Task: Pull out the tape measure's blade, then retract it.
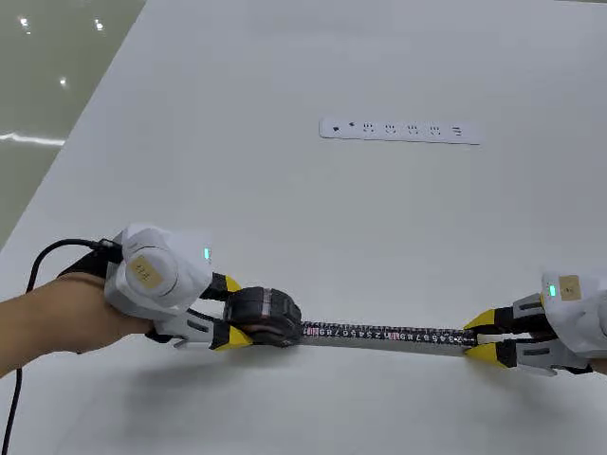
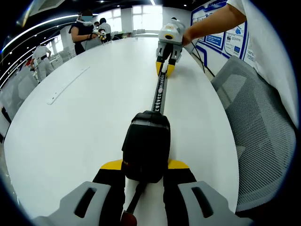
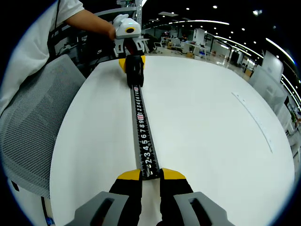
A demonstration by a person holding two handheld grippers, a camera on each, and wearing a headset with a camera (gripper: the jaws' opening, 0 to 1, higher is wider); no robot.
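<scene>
1. Blade point(image 1: 384, 335) lies flat on the tabletop point(image 1: 285, 209) with its printed numbers facing up. Its long axis runs parallel to the near edge, from the case on the left to its tip on the right.
2. The black tape measure case point(image 1: 263, 316) sits close to the near edge, toward the left side. Its mouth faces right, in line with the blade.
3. The left gripper point(image 2: 146, 165) has its jaws spread just to the width of the case and clamped on its two flanks. The yellow tips press against the black housing, which rests on the tabletop.
4. The right gripper point(image 3: 150, 174) has its jaws drawn almost together, pinching the tip end of the blade between the yellow tips. It sits near the near edge toward the right side, well apart from the case, and faces the left gripper straight down the blade.
5. Judging by the length showing, the pull-out looks done or nearly so. Retraction should fall to the right gripper, which holds the free end. It would need to travel left along the blade's own axis toward the case mouth while the left gripper keeps the case steady. Drifting off that line could twist or kink the blade, and letting go outright could make it snap back.
6. A white power strip point(image 1: 398, 130) lies toward the far edge, well apart from the work.
</scene>
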